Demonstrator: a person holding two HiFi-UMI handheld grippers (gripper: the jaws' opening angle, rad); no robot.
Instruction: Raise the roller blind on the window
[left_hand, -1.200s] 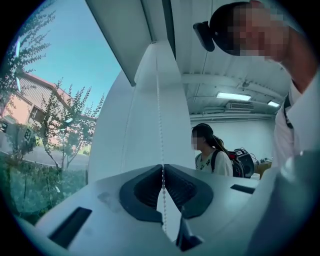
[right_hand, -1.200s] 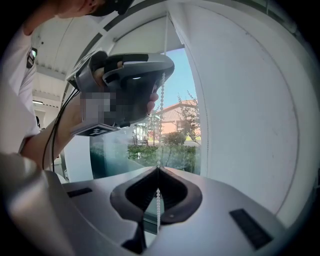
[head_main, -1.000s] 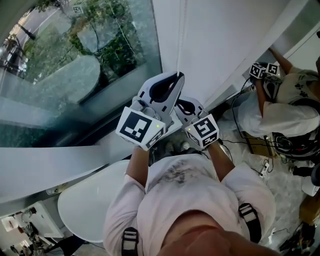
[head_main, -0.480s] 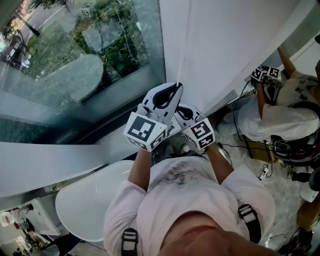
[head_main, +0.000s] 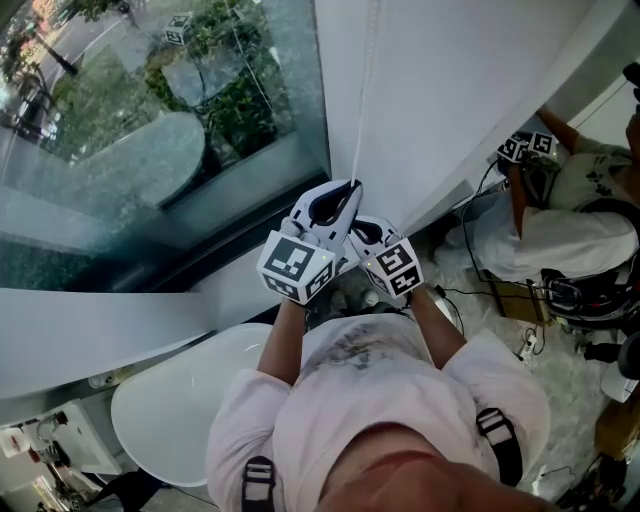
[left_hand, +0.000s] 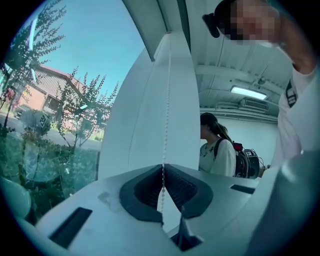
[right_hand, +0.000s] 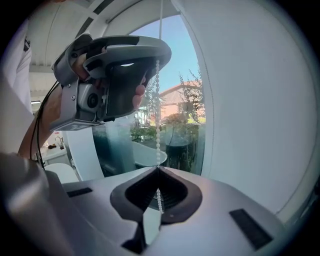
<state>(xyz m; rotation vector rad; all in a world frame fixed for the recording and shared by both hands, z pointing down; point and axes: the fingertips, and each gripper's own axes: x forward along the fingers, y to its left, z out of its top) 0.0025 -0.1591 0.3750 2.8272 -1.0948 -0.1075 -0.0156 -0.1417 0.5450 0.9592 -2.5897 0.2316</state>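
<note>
Left tongs (left_hand: 163, 168), right tongs (right_hand: 158, 170) lower on upright bead chain (right_hand: 158, 125)

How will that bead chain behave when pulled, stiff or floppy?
Probably floppy: the bead chain is a thin string of small beads, straight only above the right gripper clamped on it. Likely light. Round beads might slip, though the left gripper is also shut on them.

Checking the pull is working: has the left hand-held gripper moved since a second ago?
Yes, downward: the left hand-held gripper sits lower against the window frame.
</note>
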